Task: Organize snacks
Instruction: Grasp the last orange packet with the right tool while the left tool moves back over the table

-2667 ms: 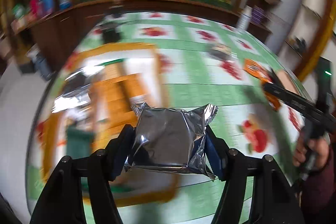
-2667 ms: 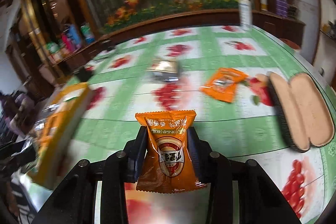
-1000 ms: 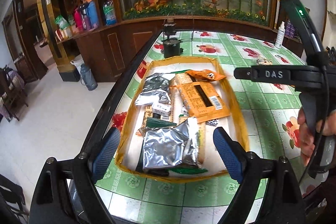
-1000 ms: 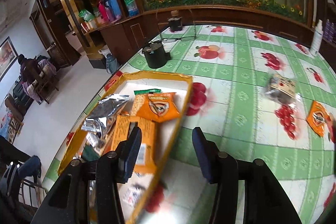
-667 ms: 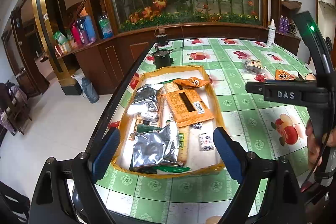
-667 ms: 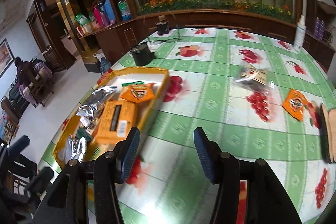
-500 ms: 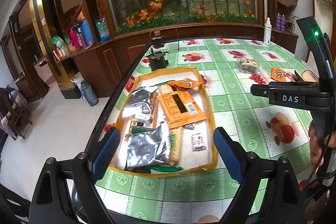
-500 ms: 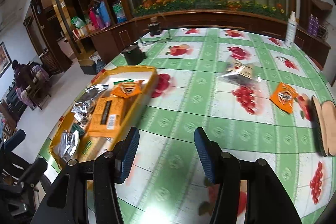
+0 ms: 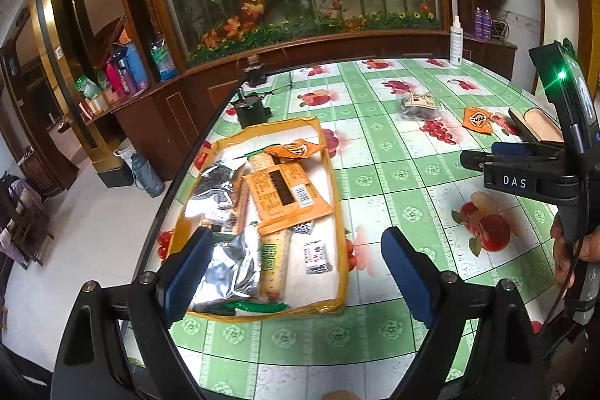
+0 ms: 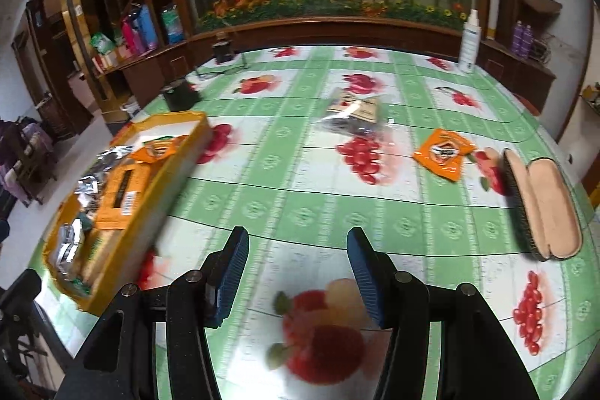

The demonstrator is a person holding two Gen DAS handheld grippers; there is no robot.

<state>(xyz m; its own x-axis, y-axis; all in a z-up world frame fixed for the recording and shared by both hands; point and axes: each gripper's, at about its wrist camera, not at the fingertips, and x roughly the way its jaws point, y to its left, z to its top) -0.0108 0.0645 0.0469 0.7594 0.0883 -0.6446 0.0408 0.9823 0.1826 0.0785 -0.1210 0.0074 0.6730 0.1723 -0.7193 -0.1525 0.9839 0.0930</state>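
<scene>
A yellow tray (image 9: 322, 137) at the table's left edge holds several snacks, among them a silver foil packet (image 9: 228, 268), a large orange packet (image 9: 285, 194) and a small orange packet (image 9: 292, 149). The tray also shows in the right wrist view (image 10: 176, 167). My left gripper (image 9: 292, 272) is open and empty above the tray's near end. My right gripper (image 10: 296, 268) is open and empty over the table's middle. A small orange packet (image 10: 442, 152) and a clear bag of dark snacks (image 10: 352, 115) lie loose on the table, far right of the tray.
An open glasses case (image 10: 543, 205) lies at the right. A black pot (image 10: 180, 96) and a small dark jar (image 10: 223, 53) stand beyond the tray. A white spray bottle (image 10: 468, 44) stands at the far edge. The floor drops off left of the table.
Both grippers let go of their packets into the tray, opened, then drew back and up. The right gripper swung right, away from the tray, toward the loose snacks.
</scene>
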